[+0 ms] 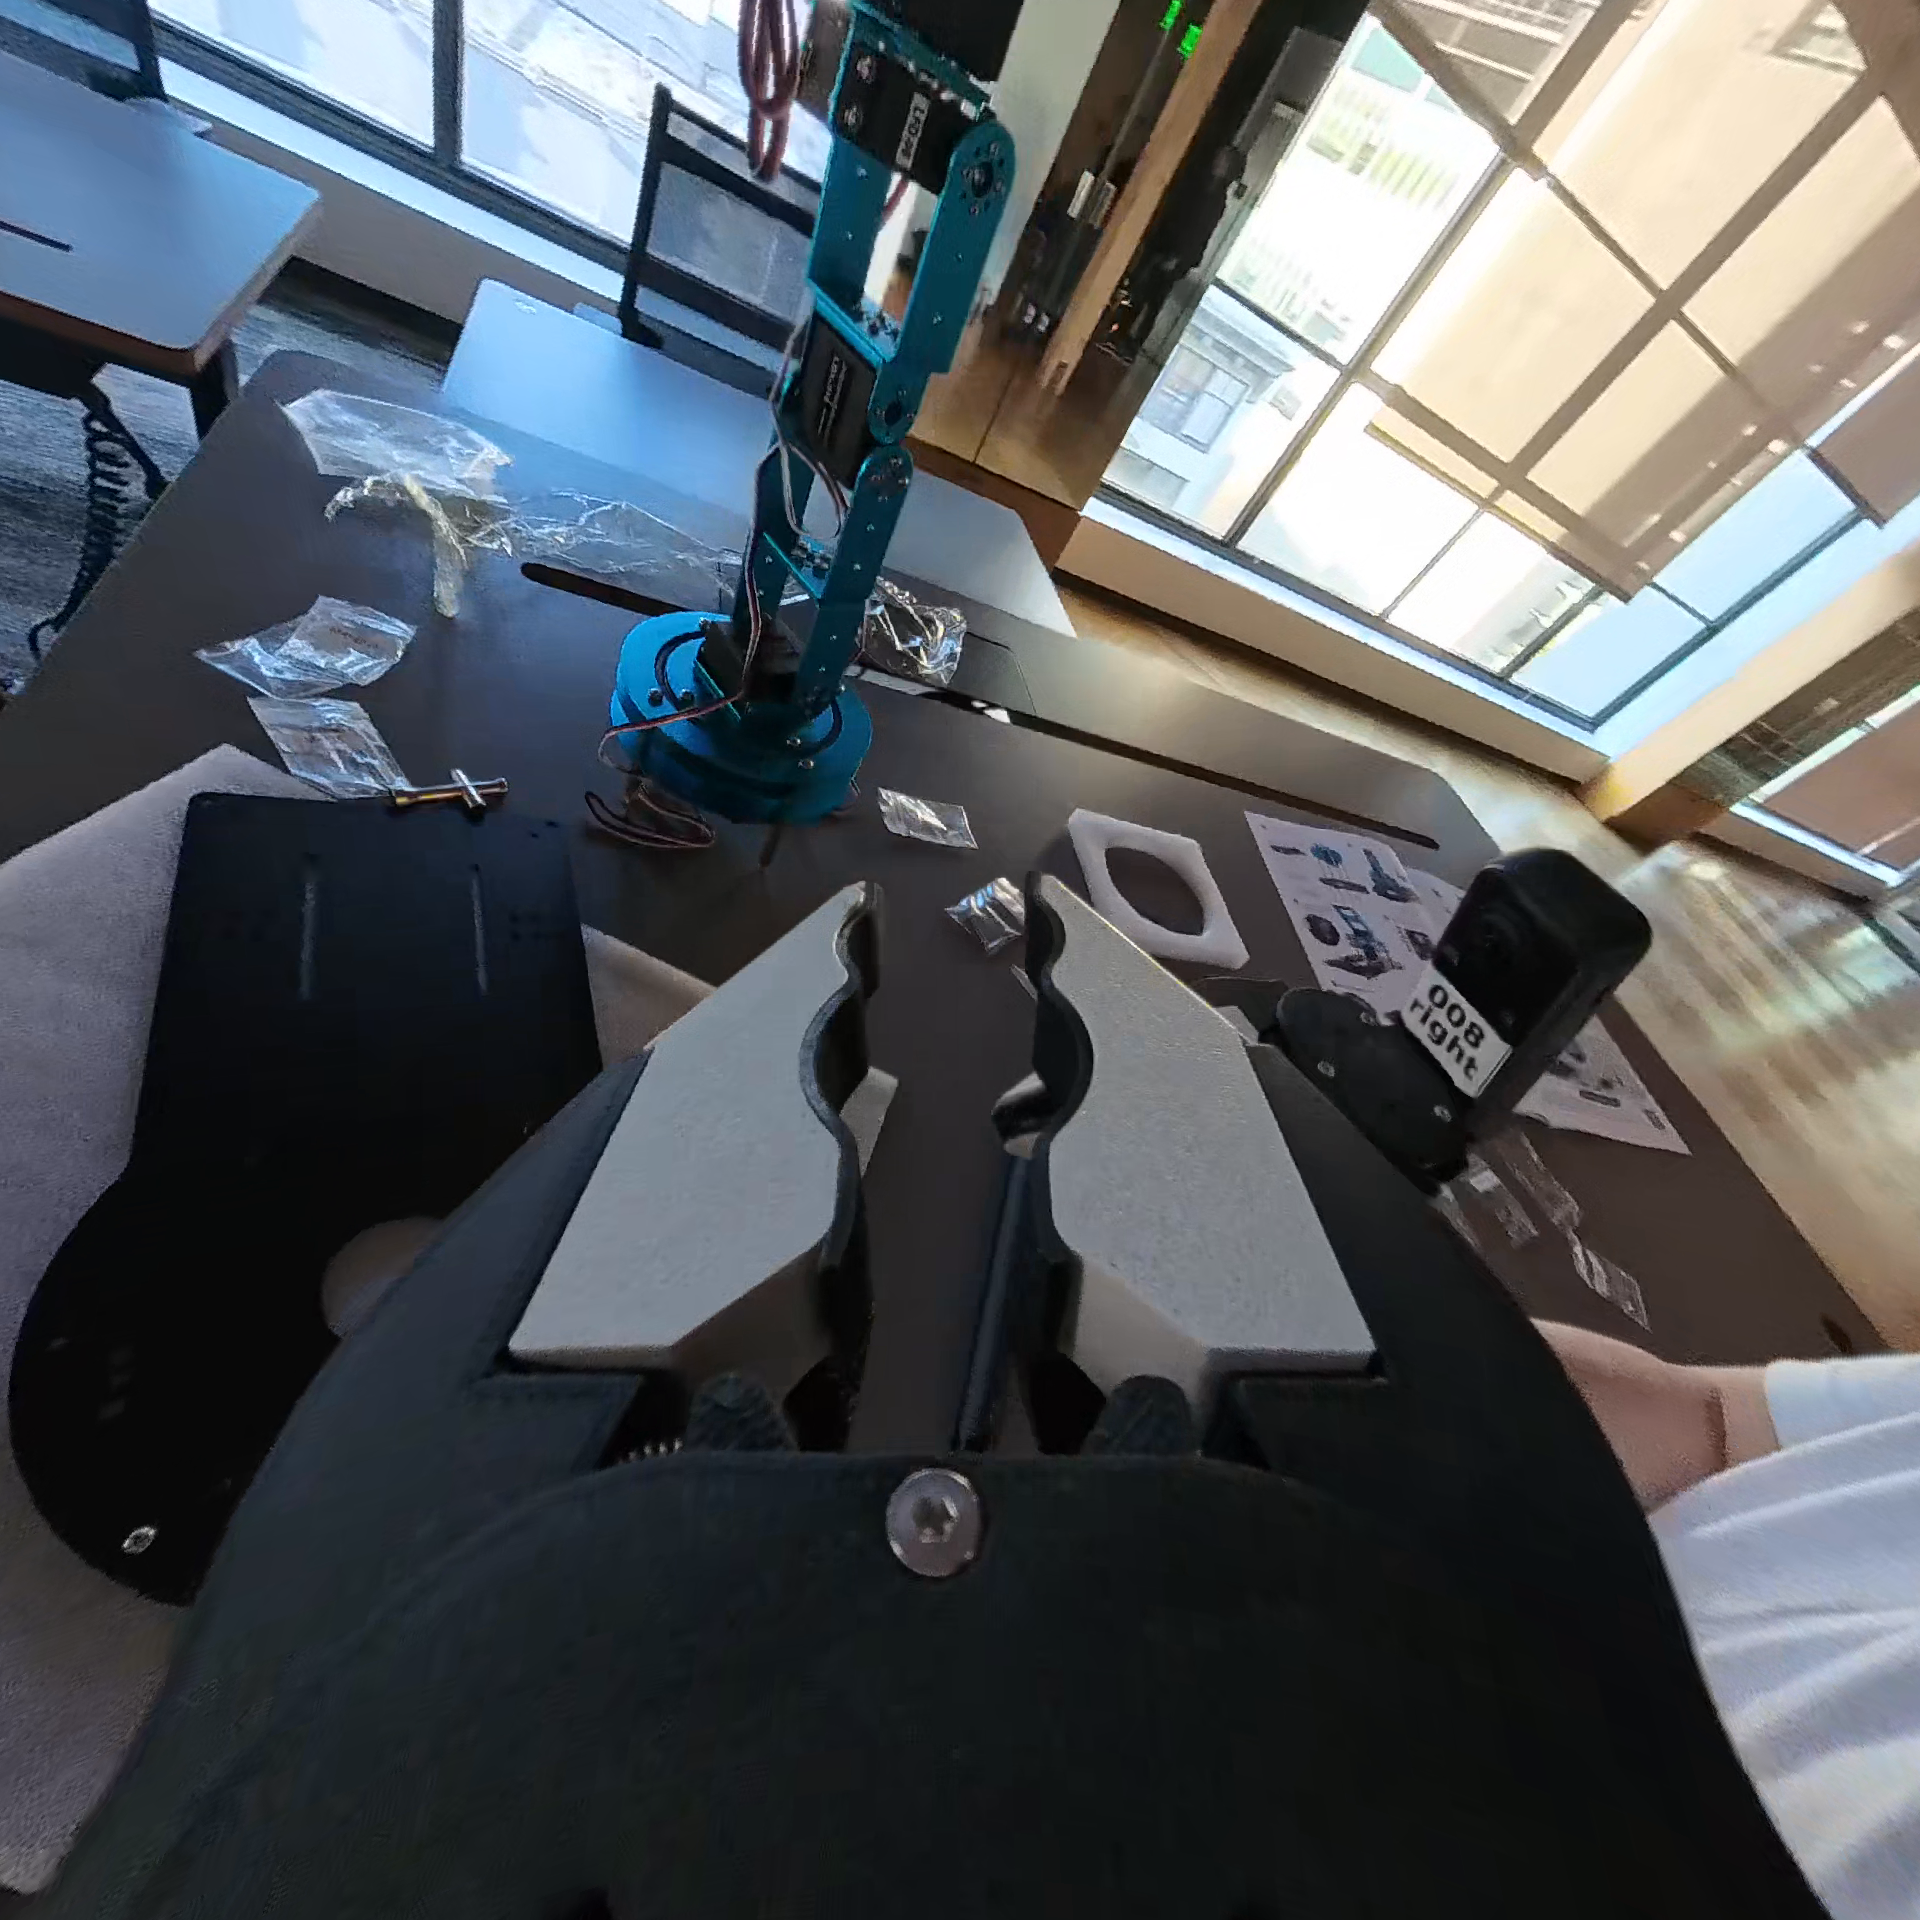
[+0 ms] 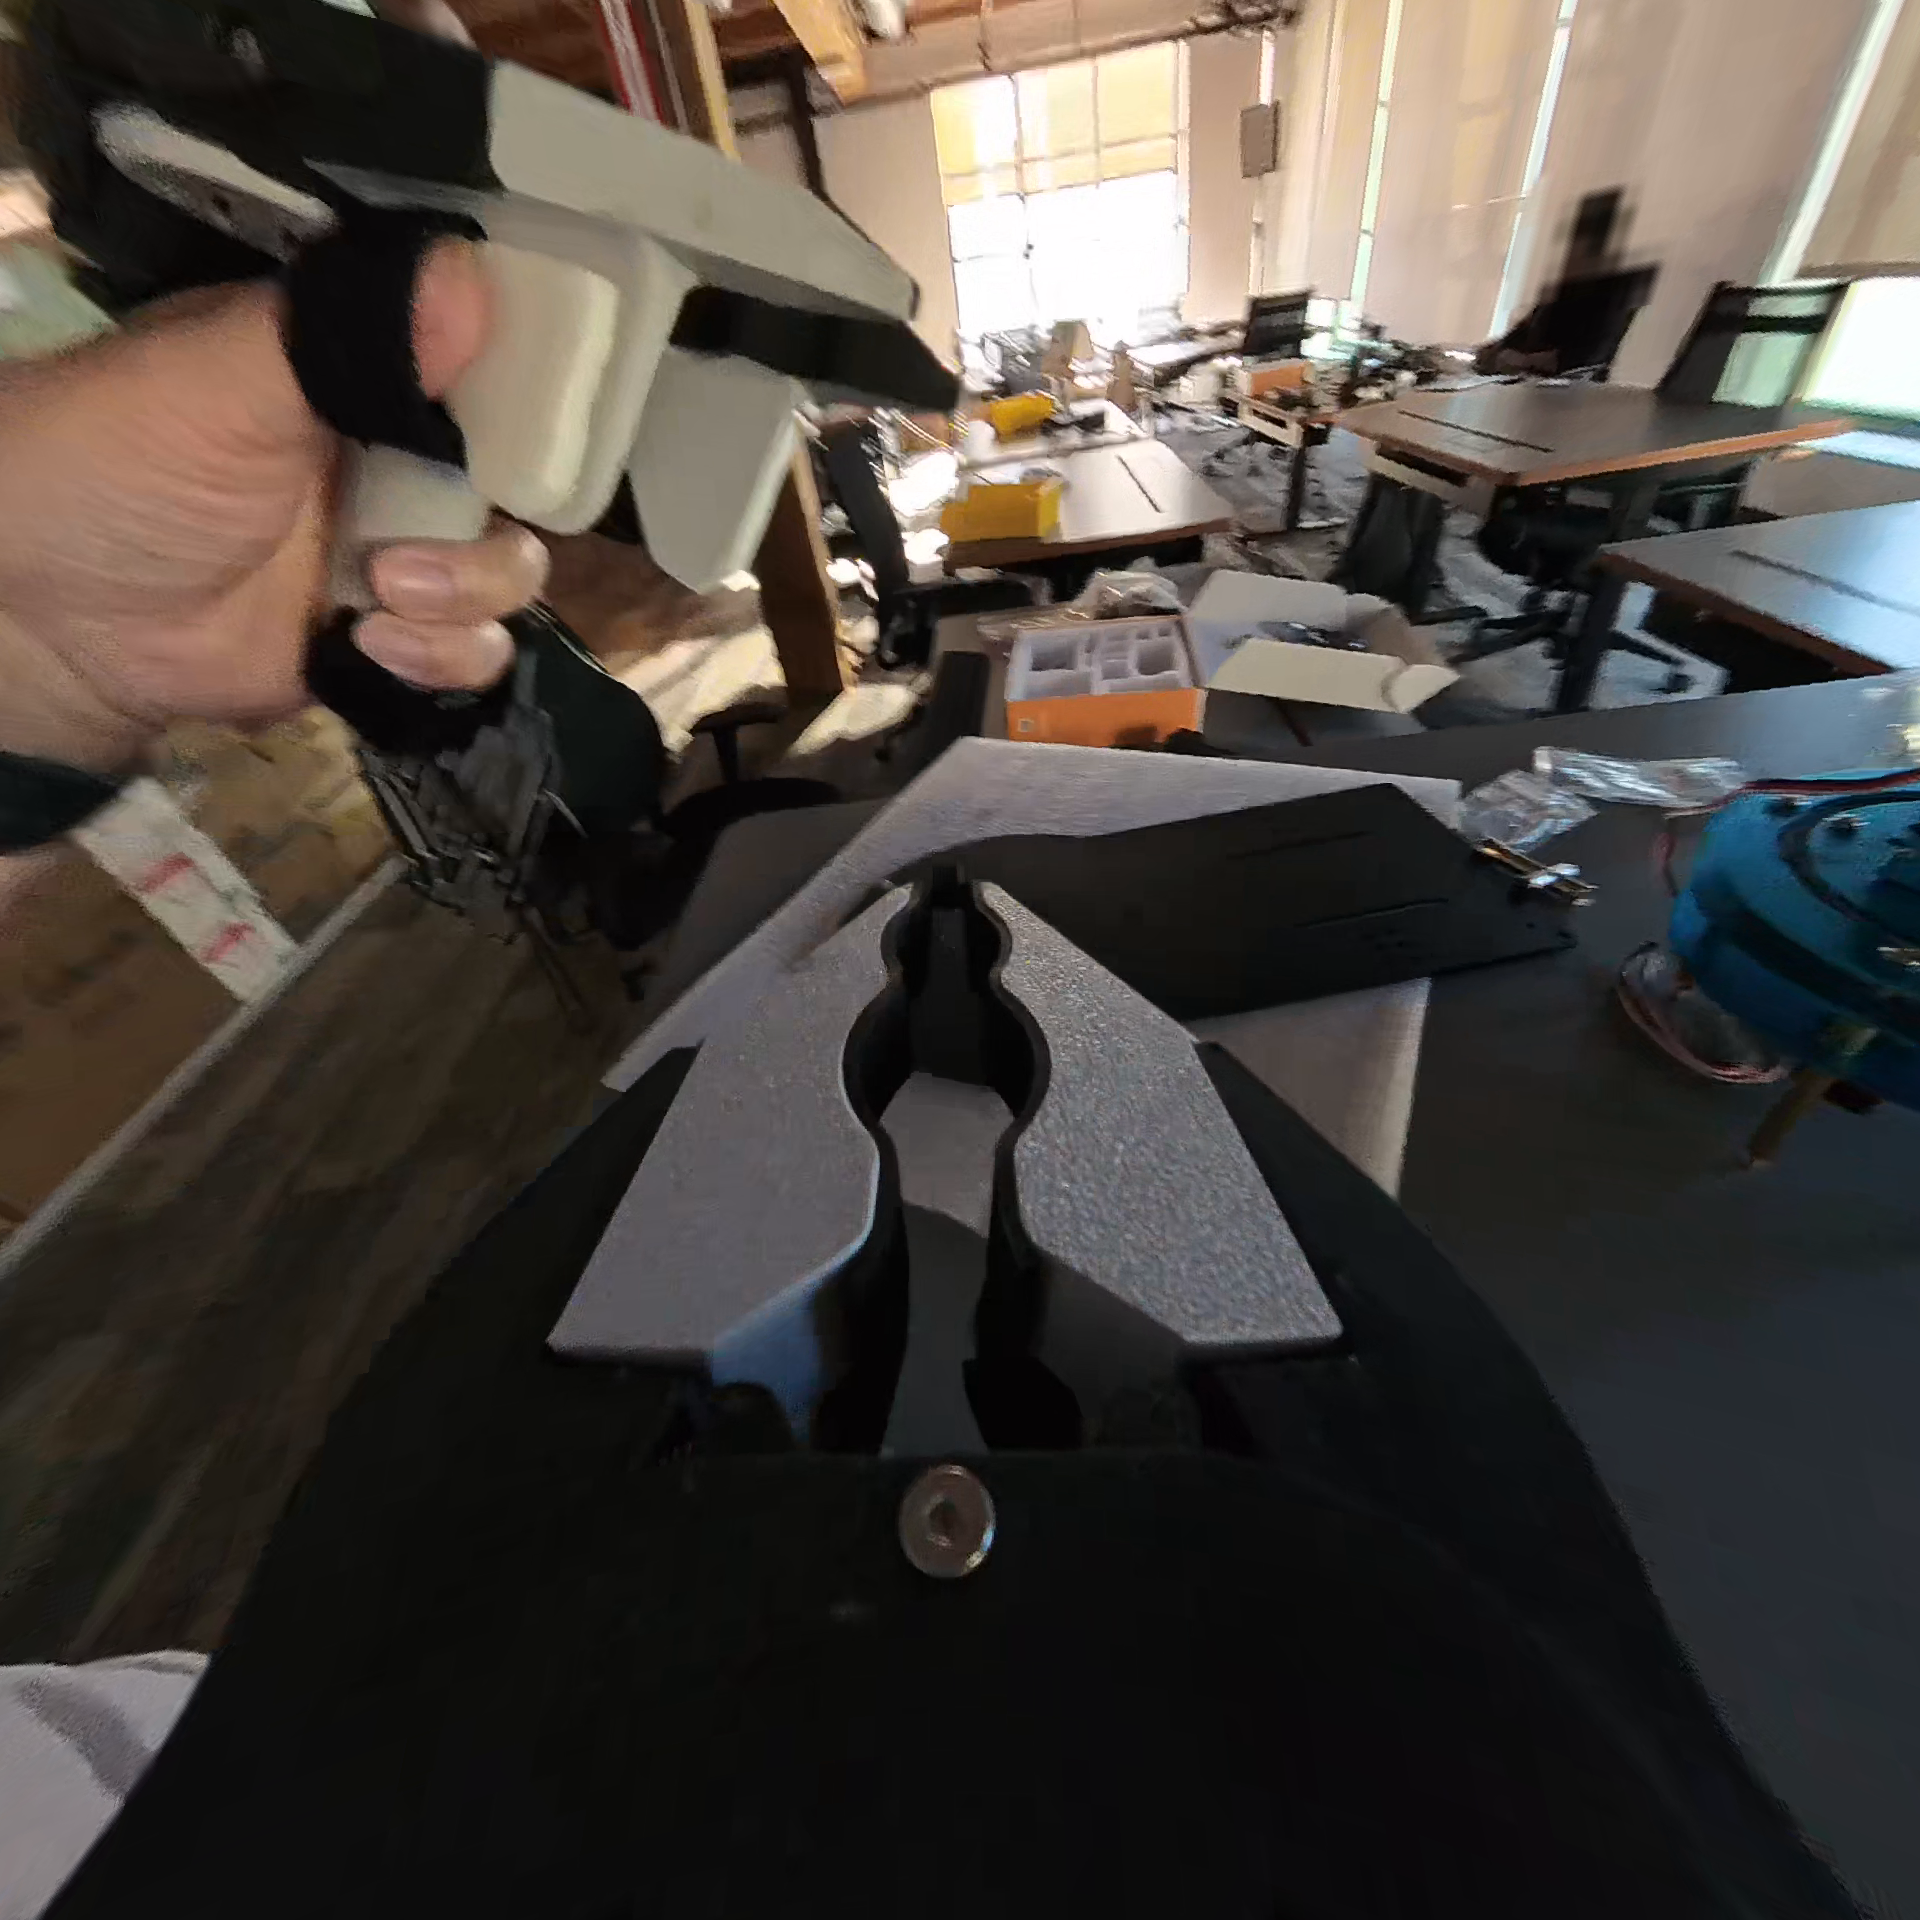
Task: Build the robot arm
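Fingers on your left gripper (image 1: 951,920) are parted and empty over the counter (image 1: 1299,831); right gripper (image 2: 940,894) nearly closed, empty, by the black plate (image 2: 1299,894). Blue arm (image 1: 831,499) stands untouched.

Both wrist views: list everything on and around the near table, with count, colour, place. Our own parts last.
small robot arm: 1, blue, upright on a round base mid-table
black plate: 1, lying on a grey foam sheet, near left table edge
T-shaped metal tool: 1, silver, at the plate's far edge
clear plastic bags: several, scattered left of and behind the arm
small foil packet: 1, silvery, just beyond the left fingertips
foam frame: 1, white, right of that packet
printed sheet: 1, white, right side
orange box: 1, white foam insert, beyond the table
left gripper: open, empty, above the table
right gripper: tips together, nothing visible between
hand: 1, holding the left gripper
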Motion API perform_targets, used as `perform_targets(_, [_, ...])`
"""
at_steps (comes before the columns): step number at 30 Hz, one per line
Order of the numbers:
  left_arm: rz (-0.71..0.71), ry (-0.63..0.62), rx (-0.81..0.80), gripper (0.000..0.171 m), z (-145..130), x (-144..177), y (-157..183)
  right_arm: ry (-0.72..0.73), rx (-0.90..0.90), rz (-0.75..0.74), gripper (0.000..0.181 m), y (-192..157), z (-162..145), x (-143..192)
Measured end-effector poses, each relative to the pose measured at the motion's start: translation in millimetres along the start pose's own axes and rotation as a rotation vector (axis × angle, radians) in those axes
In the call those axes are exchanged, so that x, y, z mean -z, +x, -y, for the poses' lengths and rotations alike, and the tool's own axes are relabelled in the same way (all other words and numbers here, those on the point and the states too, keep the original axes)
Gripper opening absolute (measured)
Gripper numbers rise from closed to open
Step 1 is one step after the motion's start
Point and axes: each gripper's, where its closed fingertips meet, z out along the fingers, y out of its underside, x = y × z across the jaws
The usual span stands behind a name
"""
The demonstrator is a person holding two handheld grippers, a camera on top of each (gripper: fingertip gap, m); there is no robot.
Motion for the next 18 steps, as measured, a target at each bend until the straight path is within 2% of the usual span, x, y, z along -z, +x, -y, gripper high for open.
perform_targets(3, [0.04, -0.024, -0.002, 0.025, -0.3, -15.6, 0.1, 0.084, -0.065, 0.063, 0.003, 5.0, 9.4, 9.7])
perform_targets(7, [0.041, -0.043, 0.026, 0.025, 1.6, -36.9, 1.3, 0.073, -0.021, -0.015, 0.004, 30.7, -9.5, 20.3])
perform_targets(13, [0.07, -0.042, -0.01, 0.023, 8.8, -59.4, 5.9, 0.091, 0.005, 0.0, 0.004, 30.9, -7.7, 27.5])
perform_targets(18, [0.096, -0.068, -0.016, 0.022, 8.4, -70.7, 5.3, 0.121, -0.042, 0.006, 0.004, 34.9, -5.4, 27.3])
